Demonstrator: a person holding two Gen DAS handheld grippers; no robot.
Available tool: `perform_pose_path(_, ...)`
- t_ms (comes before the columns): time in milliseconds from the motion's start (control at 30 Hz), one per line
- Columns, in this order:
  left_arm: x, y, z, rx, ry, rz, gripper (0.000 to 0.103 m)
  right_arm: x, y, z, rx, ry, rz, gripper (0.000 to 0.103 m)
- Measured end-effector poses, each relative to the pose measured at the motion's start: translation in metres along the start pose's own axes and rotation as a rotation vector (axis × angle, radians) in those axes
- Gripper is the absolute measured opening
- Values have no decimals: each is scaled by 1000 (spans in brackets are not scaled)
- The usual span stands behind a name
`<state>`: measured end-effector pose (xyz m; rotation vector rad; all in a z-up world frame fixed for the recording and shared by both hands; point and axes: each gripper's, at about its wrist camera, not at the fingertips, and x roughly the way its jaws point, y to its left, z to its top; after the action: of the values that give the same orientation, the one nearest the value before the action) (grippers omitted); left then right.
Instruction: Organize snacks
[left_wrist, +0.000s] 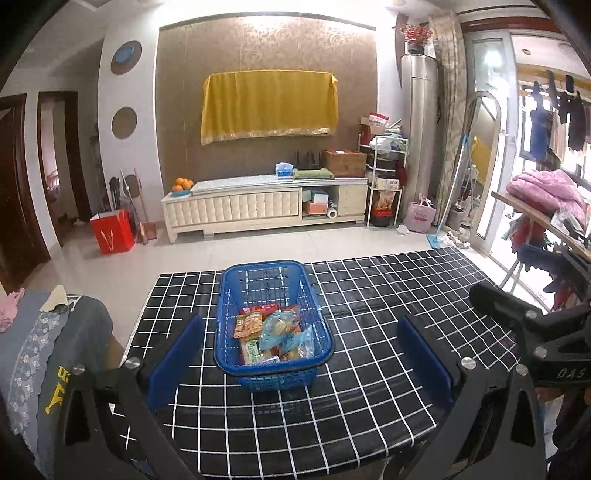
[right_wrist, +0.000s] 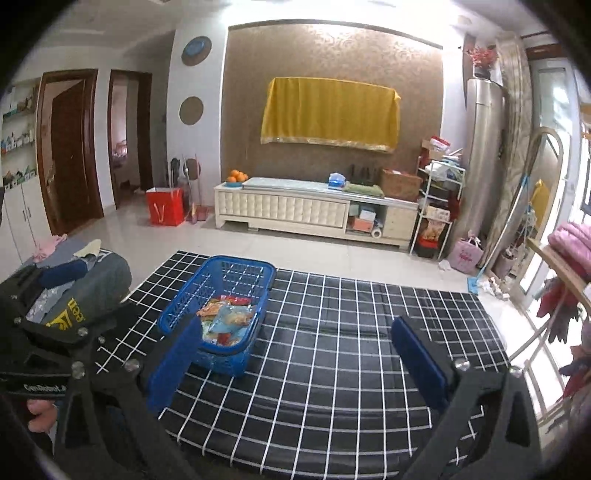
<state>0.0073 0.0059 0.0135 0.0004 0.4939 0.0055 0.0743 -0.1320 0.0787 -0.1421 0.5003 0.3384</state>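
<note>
Blue plastic lattice basket (left_wrist: 274, 325) sitting on table under black cloth with white grid lines (left_wrist: 388, 314), toward its left half in the right wrist view, roughly centred in the left wrist view. Packed snack bags (left_wrist: 275, 334) piled inside basket at near end: orange-yellow packet, clear bluish bag, green-labelled pack, red wrappers behind; far half of basket bare. Left claw (left_wrist: 300, 363) released, blue pads spread wide either side of basket, above table, touching nothing. Right claw (right_wrist: 294, 360) also released, jaws fully apart, nothing between pads; left pad overlapping basket's near corner in view, contact not apparent. Each claw's black frame visible at the edge of the other's view. Grey printed garment with yellow lettering (left_wrist: 55, 365) heaped just left of table. Beyond table: pale tiled floor (left_wrist: 258, 247), cream low cabinet (left_wrist: 258, 206) against brown patterned wall, bowl of oranges (left_wrist: 182, 184) on its left end, yellow cloth (left_wrist: 269, 107) hanging above. Red paper bag (left_wrist: 112, 230) on floor left of cabinet. Pink quilt (left_wrist: 546, 190) on wooden rack at far right.
</note>
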Motion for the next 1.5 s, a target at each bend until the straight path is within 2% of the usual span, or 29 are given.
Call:
perform_pose_path(567,-45,-22,-31,-8,-26,-4,103,-36,2,-34,56,-16,-6,103)
perform_pose_path(900,-58,-23,-33,-7,-48,-18,103,-47,5,-37,66,-34,-7,103)
perform_pose_path(1500,-64,-23,-39,-1,-40,-19,103,-55,5,-41,74,-24,3,103)
